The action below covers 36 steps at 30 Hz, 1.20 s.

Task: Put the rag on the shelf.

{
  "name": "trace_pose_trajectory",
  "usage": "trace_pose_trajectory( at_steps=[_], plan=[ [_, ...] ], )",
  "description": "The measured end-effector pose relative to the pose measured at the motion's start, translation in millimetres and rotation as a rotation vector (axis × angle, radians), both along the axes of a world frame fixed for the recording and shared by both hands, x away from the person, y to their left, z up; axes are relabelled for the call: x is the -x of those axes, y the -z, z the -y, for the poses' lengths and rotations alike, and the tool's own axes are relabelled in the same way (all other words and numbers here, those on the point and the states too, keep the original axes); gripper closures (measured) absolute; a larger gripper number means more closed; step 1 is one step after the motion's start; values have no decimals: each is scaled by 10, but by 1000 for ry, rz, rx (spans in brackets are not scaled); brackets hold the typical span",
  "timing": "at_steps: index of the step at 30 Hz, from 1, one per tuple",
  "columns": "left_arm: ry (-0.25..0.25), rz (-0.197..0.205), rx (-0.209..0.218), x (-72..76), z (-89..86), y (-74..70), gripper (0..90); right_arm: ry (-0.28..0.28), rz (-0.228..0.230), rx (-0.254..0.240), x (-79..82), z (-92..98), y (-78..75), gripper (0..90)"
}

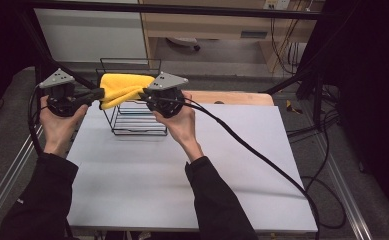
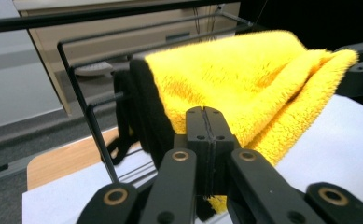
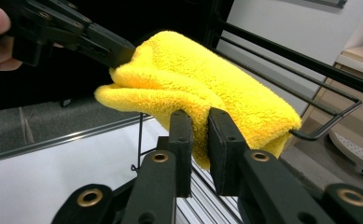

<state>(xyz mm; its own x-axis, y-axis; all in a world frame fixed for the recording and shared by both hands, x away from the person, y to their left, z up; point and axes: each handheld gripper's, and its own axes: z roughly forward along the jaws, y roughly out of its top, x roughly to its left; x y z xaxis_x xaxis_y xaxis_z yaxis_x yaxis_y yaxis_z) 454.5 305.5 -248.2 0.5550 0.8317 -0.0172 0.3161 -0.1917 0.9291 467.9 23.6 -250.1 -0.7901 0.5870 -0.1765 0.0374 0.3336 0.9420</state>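
A fluffy yellow cloth (image 1: 123, 86) lies folded over the top rim of a black wire basket (image 1: 132, 131) at the back of the table. My left gripper (image 1: 101, 94) comes in from the left and is shut on the cloth's left edge; its jaws (image 2: 206, 122) meet tight, with a tuft of yellow cloth (image 2: 244, 79) showing below them. My right gripper (image 1: 143, 94) reaches in from the right. Its jaws (image 3: 200, 126) pinch a fold of the cloth (image 3: 193, 79) that hangs over the basket rim (image 3: 328, 70). The left gripper (image 3: 123, 50) shows there too, holding the far corner.
The basket stands on a white tabletop (image 1: 182, 170), with a wooden board (image 1: 232, 97) behind it. A thick black cable (image 1: 262, 155) trails from the right gripper across the table to the right. Black frame bars (image 1: 292, 80) and a wooden cabinet (image 1: 207, 25) stand behind.
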Motion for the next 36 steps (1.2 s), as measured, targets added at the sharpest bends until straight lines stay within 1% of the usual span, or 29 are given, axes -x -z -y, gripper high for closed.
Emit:
trace_pose_trajectory(
  at_steps=[2, 4, 6, 7, 8, 10, 11, 12, 14, 16, 19, 21, 23, 26, 28, 32, 34, 36],
  plan=[
    [-3, -9, -9, -25, 3, 33, 900, -2, -4, 3, 2, 0, 2, 771],
    [-4, -13, -13, -46, 8, 62, 900, -13, -13, -4, 2, 5, -8, 751],
    [-8, -16, -10, -64, 13, 82, 900, -22, -28, -26, 5, 15, -34, 712],
    [-8, -17, -13, -72, 16, 91, 900, -30, -39, -46, 6, 23, -55, 704],
    [-9, -17, -18, -80, 20, 99, 900, -35, -40, -66, 9, 30, -80, 695],
    [-14, -17, -21, -98, 30, 117, 900, -33, -29, -78, 11, 32, -135, 701],
    [-15, -17, -23, -107, 34, 126, 900, -31, -27, -78, 2, 23, -152, 722],
    [-17, -17, -24, -113, 38, 135, 900, -31, -38, -78, -10, 6, -154, 766],
    [-17, -18, -29, -126, 48, 158, 900, -34, -78, -81, -60, -31, -99, 838],
    [-16, -16, -34, -131, 55, 185, 900, -22, -122, -56, -116, -73, 11, 889],
    [-16, -15, -36, -143, 55, 223, 900, -4, -158, -30, -176, -114, 189, 900],
    [-20, -18, -39, -161, 55, 254, 900, 22, -160, -22, -220, -115, 272, 900],
    [-25, -23, -43, -186, 58, 288, 900, 44, -162, -20, -262, -109, 325, 900],
    [-30, -26, -29, -221, 64, 335, 900, 62, -145, -9, -294, -123, 372, 900],
    [-31, -24, -27, -233, 69, 347, 900, 69, -133, -7, -306, -134, 392, 898],
    [-24, -19, -31, -209, 63, 339, 900, 58, -132, -18, -303, -124, 397, 873],
    [-15, -17, -33, -173, 55, 335, 897, 39, -123, -26, -258, -98, 378, 844],
    [-4, -20, -44, -118, 41, 343, 867, 22, -119, -36, -201, -50, 357, 810]
  ],
)
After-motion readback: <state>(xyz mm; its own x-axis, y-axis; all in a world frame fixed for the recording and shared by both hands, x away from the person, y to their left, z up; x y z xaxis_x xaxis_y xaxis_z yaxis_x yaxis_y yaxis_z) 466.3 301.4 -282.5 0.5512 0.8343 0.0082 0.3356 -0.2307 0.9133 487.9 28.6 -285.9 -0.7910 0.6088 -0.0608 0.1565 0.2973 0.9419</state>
